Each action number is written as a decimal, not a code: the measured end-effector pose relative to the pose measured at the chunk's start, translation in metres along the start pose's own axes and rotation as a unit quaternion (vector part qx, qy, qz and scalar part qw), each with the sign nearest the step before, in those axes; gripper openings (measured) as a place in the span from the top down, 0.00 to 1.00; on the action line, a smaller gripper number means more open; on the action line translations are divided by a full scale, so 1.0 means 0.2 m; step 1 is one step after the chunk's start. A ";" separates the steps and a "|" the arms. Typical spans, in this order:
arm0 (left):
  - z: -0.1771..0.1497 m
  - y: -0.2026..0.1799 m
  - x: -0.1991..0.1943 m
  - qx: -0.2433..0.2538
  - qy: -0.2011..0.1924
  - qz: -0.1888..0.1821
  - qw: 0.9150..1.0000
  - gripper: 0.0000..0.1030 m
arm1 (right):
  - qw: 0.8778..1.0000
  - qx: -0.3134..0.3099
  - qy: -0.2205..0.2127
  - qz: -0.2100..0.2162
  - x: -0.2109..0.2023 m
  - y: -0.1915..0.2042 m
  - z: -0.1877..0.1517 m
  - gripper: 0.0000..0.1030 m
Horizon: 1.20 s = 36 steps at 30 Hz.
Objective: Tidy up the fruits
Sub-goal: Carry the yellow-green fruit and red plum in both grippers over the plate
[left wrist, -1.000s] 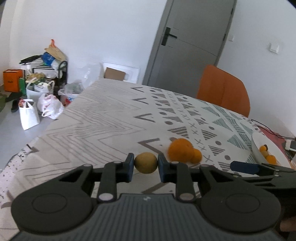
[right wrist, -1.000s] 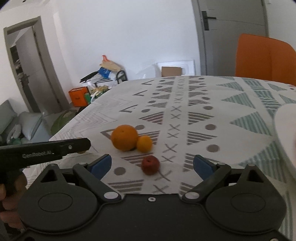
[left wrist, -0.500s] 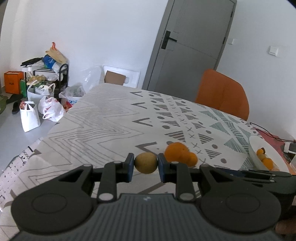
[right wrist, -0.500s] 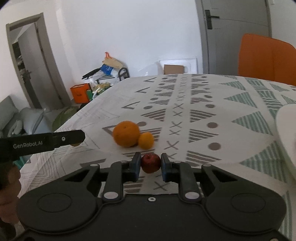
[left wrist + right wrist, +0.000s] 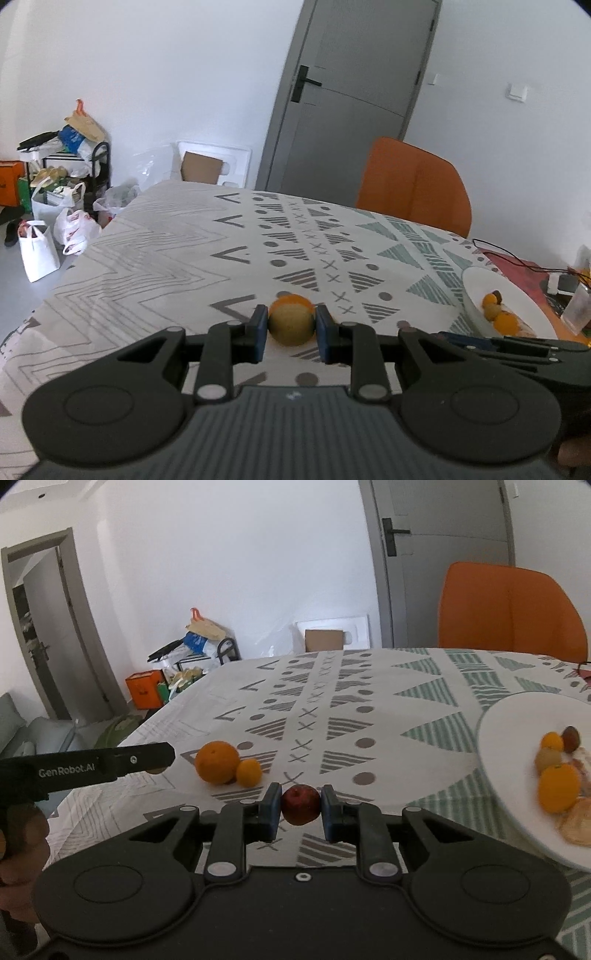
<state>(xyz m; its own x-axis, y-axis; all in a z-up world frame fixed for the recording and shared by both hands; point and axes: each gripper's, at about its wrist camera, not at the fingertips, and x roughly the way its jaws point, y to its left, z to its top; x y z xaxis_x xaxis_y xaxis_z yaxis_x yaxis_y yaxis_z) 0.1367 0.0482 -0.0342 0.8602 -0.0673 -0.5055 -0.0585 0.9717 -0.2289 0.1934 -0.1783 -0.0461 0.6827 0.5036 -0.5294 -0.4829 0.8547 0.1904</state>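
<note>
My left gripper (image 5: pixel 291 328) is shut on a yellow-green round fruit (image 5: pixel 291 325) and holds it above the patterned tablecloth. A large orange (image 5: pixel 290 298) shows just behind it. My right gripper (image 5: pixel 299 805) is shut on a small dark red fruit (image 5: pixel 301 804), lifted off the cloth. In the right wrist view the large orange (image 5: pixel 217 761) and a small orange (image 5: pixel 249 772) lie together on the cloth to the left. A white plate (image 5: pixel 517 716) at the right holds several fruits; it also shows in the left wrist view (image 5: pixel 476 280).
An orange chair (image 5: pixel 509 609) stands at the table's far side. The left gripper's body (image 5: pixel 85 768) reaches in from the left in the right wrist view. A black cable (image 5: pixel 509 254) and small items lie at the table's right end. Bags and boxes (image 5: pixel 55 206) crowd the floor at left.
The right gripper closed on the red fruit and lifted it, swinging right so the plate came into view. The left gripper rose with the yellow-green fruit still held.
</note>
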 end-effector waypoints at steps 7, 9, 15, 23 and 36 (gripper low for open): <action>0.01 -0.10 0.03 0.013 0.001 -0.017 1.000 0.75 | 1.000 0.012 -0.015 -0.021 -0.08 -0.09 0.01 0.80; 0.01 -0.13 0.04 0.018 0.001 -0.022 1.000 0.75 | 0.999 0.017 -0.021 -0.028 -0.10 -0.12 0.01 0.80; 0.02 -0.26 0.08 0.035 0.004 -0.042 0.998 0.75 | 0.997 0.034 -0.035 -0.052 -0.17 -0.24 0.01 0.80; 0.01 -0.42 0.15 0.058 0.012 -0.062 0.996 0.75 | 0.994 0.056 -0.053 -0.073 -0.23 -0.40 0.00 0.80; 0.03 -0.66 0.30 0.100 0.025 -0.084 0.991 0.75 | 0.987 0.106 -0.067 -0.105 -0.27 -0.70 -0.03 0.80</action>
<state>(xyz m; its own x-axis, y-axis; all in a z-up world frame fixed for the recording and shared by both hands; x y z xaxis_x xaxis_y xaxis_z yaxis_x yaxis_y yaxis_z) 0.1986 -0.0824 -0.0300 0.8224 -0.2379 -0.5167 0.1894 0.9710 -0.1457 0.2206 -0.3263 -0.0490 0.8292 0.3122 -0.4637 -0.2074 0.9421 0.2635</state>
